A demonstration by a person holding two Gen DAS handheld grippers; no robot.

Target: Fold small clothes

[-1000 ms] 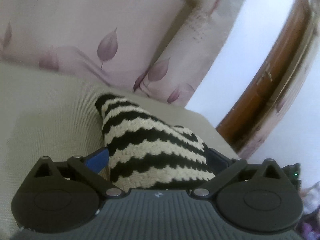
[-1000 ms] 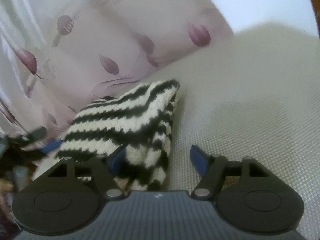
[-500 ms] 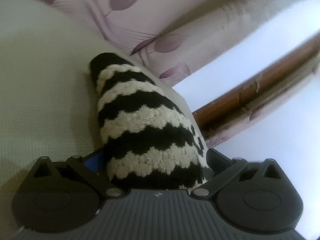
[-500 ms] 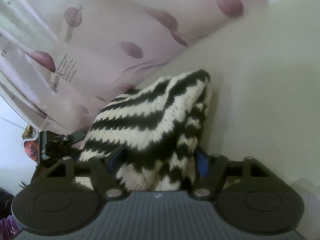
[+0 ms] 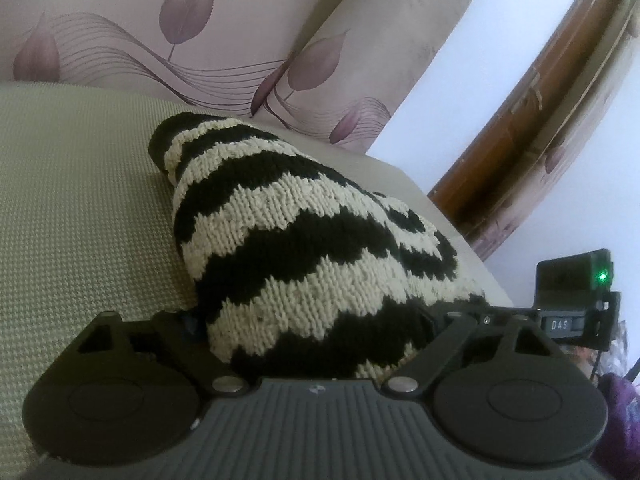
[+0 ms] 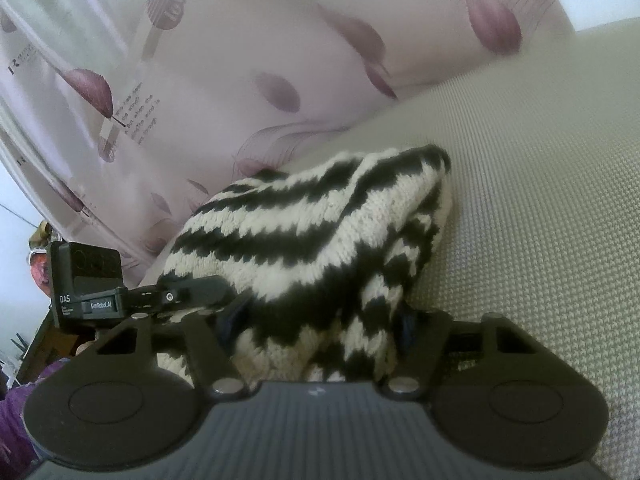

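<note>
I have both my left gripper [image 5: 316, 320] and right gripper [image 6: 320, 320] clamped on the knit [image 5: 304, 248], bunched on the mat [image 5: 80, 208], and uneven pulling could slip the thick fold loose.

Soft, even daylight fills both fisheye views, with no harsh glare. In the left wrist view a pale wall [image 5: 460, 92] is washed out nearly white, and a small green indicator light [image 5: 601, 278] glows. Straight lines bow strongly toward the edges and corners darken. The right wrist view's curtain [image 6: 240, 60] is blurred, while the near knit stays sharper. Shadows are faint.
</note>
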